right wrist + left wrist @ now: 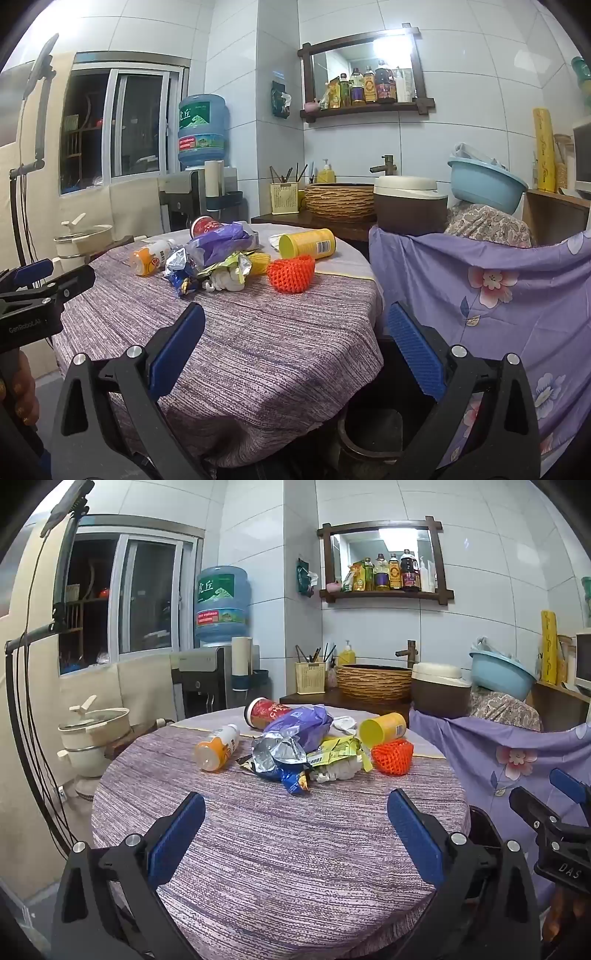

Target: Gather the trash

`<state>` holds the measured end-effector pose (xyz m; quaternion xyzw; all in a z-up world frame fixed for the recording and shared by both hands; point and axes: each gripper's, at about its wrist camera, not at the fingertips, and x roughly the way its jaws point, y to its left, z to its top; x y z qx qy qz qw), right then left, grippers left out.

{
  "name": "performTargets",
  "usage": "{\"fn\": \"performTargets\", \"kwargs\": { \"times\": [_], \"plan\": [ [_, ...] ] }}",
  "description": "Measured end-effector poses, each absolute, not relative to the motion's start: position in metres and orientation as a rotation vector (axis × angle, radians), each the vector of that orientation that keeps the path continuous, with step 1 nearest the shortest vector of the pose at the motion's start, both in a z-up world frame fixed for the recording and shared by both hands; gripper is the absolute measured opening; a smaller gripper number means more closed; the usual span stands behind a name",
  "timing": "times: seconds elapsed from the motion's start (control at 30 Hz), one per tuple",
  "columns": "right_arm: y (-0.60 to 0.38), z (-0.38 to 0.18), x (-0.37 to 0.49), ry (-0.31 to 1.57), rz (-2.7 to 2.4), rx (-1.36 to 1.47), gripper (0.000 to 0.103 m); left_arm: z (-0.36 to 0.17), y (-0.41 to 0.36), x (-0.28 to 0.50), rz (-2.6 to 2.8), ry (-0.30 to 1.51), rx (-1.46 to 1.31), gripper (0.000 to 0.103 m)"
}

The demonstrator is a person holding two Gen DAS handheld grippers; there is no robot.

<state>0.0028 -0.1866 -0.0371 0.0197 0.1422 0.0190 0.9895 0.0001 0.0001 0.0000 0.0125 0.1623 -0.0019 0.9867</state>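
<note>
A heap of trash lies at the far side of the round table [280, 849]: an orange-capped bottle [218, 747] on its side, a red cup [267, 712], a purple bag [301, 725], a crumpled foil packet [279, 755], a yellow wrapper [336, 751], a yellow can [384, 729] and an orange foam net [392, 756]. My left gripper [295, 808] hovers open over the near tabletop, short of the heap, holding nothing. My right gripper [295, 325] is open too, over the table's right edge, with the orange net [291, 272] and yellow can [307, 243] ahead of it.
A dark bin [373, 439] stands on the floor below the table's right edge. A chair draped in purple flowered cloth [498, 295] stands to the right. Behind are a counter with a woven basket [373, 681], a rice cooker [439, 690], a blue basin [502, 674] and a water dispenser [207, 679].
</note>
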Motion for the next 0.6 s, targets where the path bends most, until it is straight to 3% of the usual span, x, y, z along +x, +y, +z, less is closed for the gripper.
{"fn": "performTargets", "kwargs": {
  "times": [0.6],
  "plan": [
    [-0.1863,-0.0388,0.0033,0.283,0.038,0.038,0.098,-0.0001,-0.0002,0.0002,-0.004,0.327,0.031,0.098]
  ]
}}
